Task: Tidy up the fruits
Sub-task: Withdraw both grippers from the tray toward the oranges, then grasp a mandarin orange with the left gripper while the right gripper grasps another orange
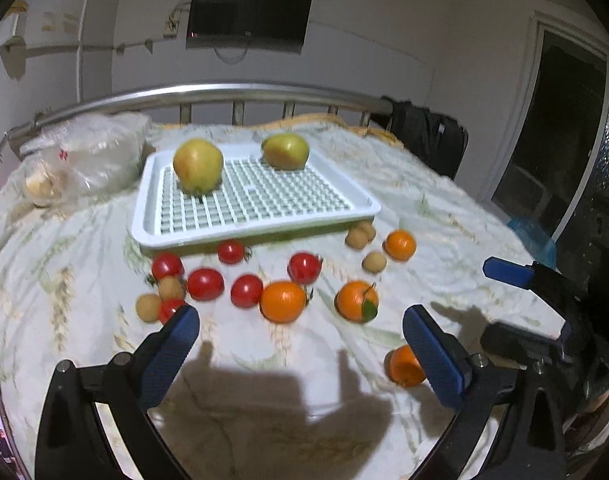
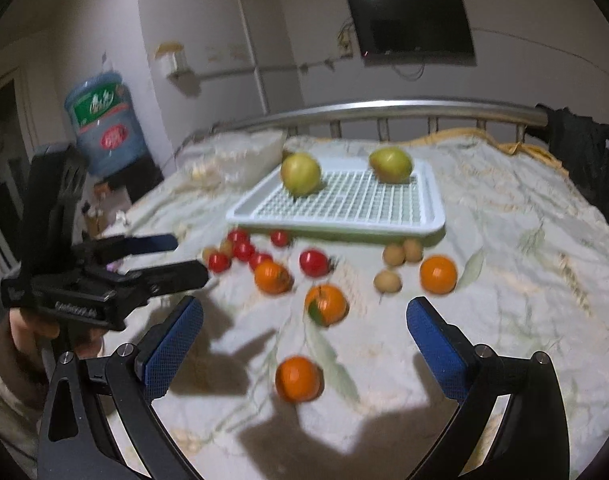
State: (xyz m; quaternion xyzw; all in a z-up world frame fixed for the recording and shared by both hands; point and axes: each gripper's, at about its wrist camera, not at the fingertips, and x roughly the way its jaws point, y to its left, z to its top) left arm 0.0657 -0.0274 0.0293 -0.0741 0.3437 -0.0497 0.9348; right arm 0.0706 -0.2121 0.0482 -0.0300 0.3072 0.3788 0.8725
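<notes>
both tools hover over the bed point(image 2: 524, 240) with nothing held: the left hand-held gripper point(image 1: 300, 332) is spread wide, and so is the right hand-held gripper point(image 2: 304, 320). the white tray point(image 1: 356, 190) sits toward the headboard with 2 apples point(image 1: 198, 166) on its grid. the rest lies loose on the bedspread in front of it: red tomatoes point(image 1: 246, 290), small tan fruits point(image 1: 374, 262) and 4 oranges. the nearest orange point(image 2: 298, 378) lies just ahead of the right fingers point(image 2: 436, 344), so it looks like the likely next pick. to do it well, centre the orange between the pads, come down low, and close gently, as the soft bedding may let it roll.
</notes>
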